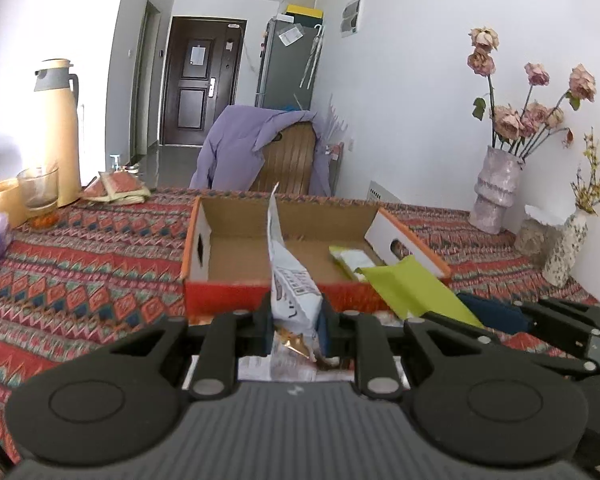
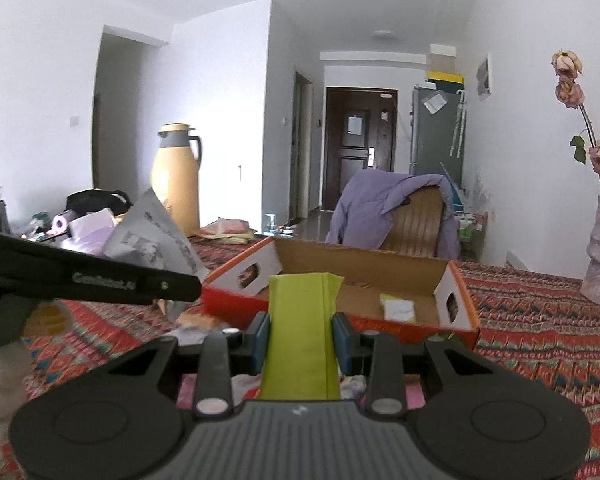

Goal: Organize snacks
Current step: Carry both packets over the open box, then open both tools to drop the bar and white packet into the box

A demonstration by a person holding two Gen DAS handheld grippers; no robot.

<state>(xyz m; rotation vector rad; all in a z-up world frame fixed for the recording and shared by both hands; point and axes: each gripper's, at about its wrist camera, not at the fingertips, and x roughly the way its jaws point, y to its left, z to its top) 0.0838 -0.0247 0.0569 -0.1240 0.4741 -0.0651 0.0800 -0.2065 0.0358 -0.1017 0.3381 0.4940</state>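
Note:
An open orange cardboard box point(image 1: 236, 294) stands on the patterned tablecloth; it also shows in the right wrist view point(image 2: 420, 324). My left gripper point(image 1: 294, 326) is shut on a white snack bag point(image 1: 290, 280), held upright just before the box's front wall. My right gripper point(image 2: 300, 338) is shut on a lime-green snack packet point(image 2: 300, 336), held over the box's front edge; the packet also shows in the left wrist view point(image 1: 416, 290). A pale yellow-green packet point(image 1: 354, 260) lies inside the box at the right, also in the right wrist view point(image 2: 398, 309).
A yellow thermos jug point(image 1: 58, 128), a glass point(image 1: 40, 192) and folded packets point(image 1: 116, 188) stand at the table's far left. Vases of dried flowers point(image 1: 496, 196) stand at the right by the wall. A chair draped with a purple jacket point(image 1: 260, 148) is behind the table.

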